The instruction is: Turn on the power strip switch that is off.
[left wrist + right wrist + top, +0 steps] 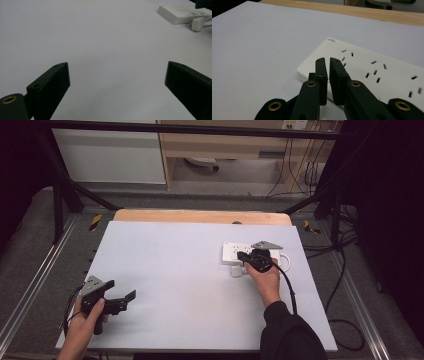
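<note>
Over at the table's (165,270) right, the right gripper (327,61) hovers above the near-left end of the white power strip (372,72), its jaws drawn almost together with only a thin slit between them and nothing held. A small white plug (236,271) lies just beside the strip's near edge. Well apart, at the near-left corner, the left gripper (131,296) rests low over bare tabletop, jaws spread wide and empty

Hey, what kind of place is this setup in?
Probably a lab or workshop data-recording rig: a table inside a black frame, loose cables on the floor, and a power strip under the right gripper.
</note>
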Demonstrator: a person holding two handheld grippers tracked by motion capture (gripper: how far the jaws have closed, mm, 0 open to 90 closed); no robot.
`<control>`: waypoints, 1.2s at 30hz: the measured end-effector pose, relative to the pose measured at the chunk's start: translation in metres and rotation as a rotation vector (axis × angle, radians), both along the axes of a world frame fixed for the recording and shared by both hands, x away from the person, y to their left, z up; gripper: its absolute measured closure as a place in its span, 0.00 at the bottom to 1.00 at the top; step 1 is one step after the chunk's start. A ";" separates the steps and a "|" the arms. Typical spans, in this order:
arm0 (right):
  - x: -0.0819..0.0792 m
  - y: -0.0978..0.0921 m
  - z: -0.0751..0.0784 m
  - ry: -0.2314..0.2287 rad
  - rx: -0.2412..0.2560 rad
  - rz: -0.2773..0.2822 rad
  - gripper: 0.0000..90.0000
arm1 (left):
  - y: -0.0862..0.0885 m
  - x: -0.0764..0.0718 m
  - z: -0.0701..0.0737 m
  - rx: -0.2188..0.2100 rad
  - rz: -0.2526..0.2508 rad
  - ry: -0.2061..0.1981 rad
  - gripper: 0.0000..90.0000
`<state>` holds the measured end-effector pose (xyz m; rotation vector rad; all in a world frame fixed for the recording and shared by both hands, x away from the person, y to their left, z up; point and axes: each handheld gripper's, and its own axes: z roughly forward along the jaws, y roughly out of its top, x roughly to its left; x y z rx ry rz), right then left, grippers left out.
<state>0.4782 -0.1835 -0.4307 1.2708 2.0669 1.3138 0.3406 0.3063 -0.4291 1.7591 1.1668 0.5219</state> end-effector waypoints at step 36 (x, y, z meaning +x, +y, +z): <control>0.011 0.006 -0.021 -0.047 -0.030 -0.055 1.00 | 0.000 0.000 0.000 0.006 0.002 -0.008 0.07</control>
